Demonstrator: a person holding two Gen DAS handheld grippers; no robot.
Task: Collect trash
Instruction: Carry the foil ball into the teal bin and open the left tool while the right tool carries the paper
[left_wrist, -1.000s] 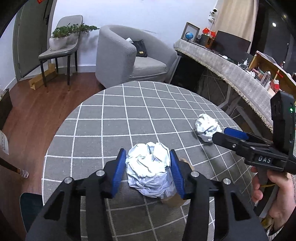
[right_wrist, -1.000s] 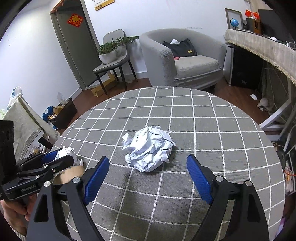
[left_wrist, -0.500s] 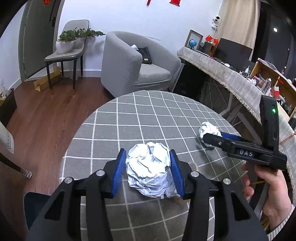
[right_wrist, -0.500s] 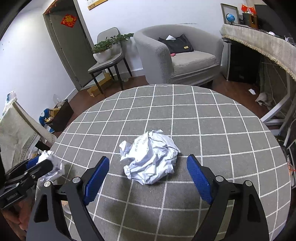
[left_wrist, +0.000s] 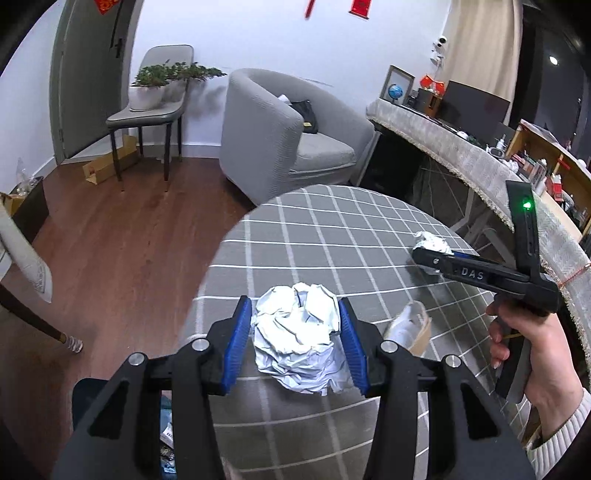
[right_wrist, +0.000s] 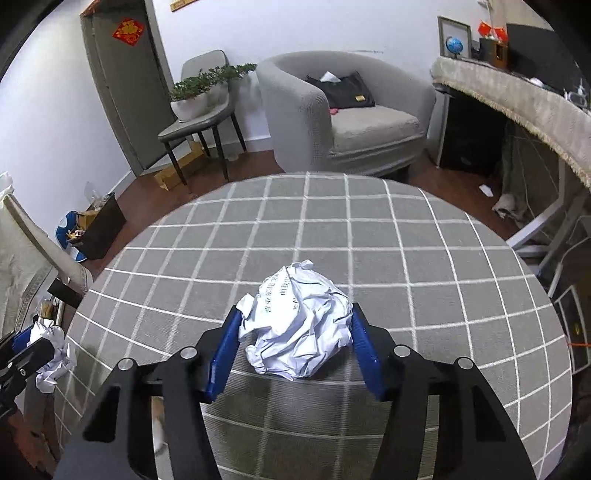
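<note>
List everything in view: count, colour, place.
Crumpled plain paper ball: one, white, between the left claw pads.
Crumpled printed paper ball: one, white, between the right claw pads.
Round cloth-covered table: one, grey checked, under both claws.
Upholstered armchair: one, grey, beyond the table.
Flat bag: one, black, on the armchair.
Side chair: one, grey, left of the armchair.
Potted plant: one, green, on the side chair.
Small globe: one, blue, on the counter.
left claw: black, blue pads, gripping the plain ball.
right claw: same colours, jaws just closed onto the printed ball.
Right hand: one, holding the right claw's handle.
</note>
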